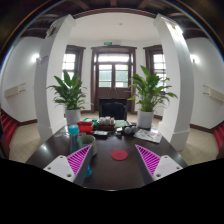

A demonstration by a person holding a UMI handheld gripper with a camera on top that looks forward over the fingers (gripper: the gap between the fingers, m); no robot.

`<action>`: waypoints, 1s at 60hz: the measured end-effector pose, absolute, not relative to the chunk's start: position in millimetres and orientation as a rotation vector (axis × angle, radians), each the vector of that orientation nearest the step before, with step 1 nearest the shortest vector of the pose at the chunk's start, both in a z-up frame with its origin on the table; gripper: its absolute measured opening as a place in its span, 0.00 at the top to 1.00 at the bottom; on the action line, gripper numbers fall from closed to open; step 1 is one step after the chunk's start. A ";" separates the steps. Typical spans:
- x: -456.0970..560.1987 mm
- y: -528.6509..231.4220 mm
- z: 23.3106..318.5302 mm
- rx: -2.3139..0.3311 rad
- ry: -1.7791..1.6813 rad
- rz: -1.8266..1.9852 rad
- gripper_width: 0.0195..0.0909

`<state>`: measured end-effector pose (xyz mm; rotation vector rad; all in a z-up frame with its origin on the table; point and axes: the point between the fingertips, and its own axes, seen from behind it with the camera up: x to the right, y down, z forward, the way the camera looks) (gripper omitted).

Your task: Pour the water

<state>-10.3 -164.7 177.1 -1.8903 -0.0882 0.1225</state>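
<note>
My gripper (pixel 113 149) hangs open above a dark round table (pixel 110 172), its two magenta pads (pixel 79 160) spread wide with nothing held between them. Ahead of the fingers, roughly midway between them, a red round coaster (pixel 119 155) lies flat on the table. A teal cup (pixel 73 130) stands beyond the left finger near the table's far left. A small blue object (pixel 87 160) shows right against the left finger's inner side; what it is I cannot tell. A white cup or pot (pixel 146 119) stands beyond the right finger at the far side.
Books and small dark items (pixel 101 128) crowd the table's far middle, and a flat booklet (pixel 150 135) lies at its far right. Two tall potted plants (pixel 69 92) (pixel 151 88) flank a dark wooden door (pixel 113 75). White pillars stand at both sides.
</note>
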 end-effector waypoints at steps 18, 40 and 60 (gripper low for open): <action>-110.4 -193.5 103.8 -1.876 -0.208 0.287 0.09; -145.5 -106.1 80.1 -1.837 -0.150 0.212 0.16; -153.1 -76.6 73.5 -1.783 -0.128 0.174 0.70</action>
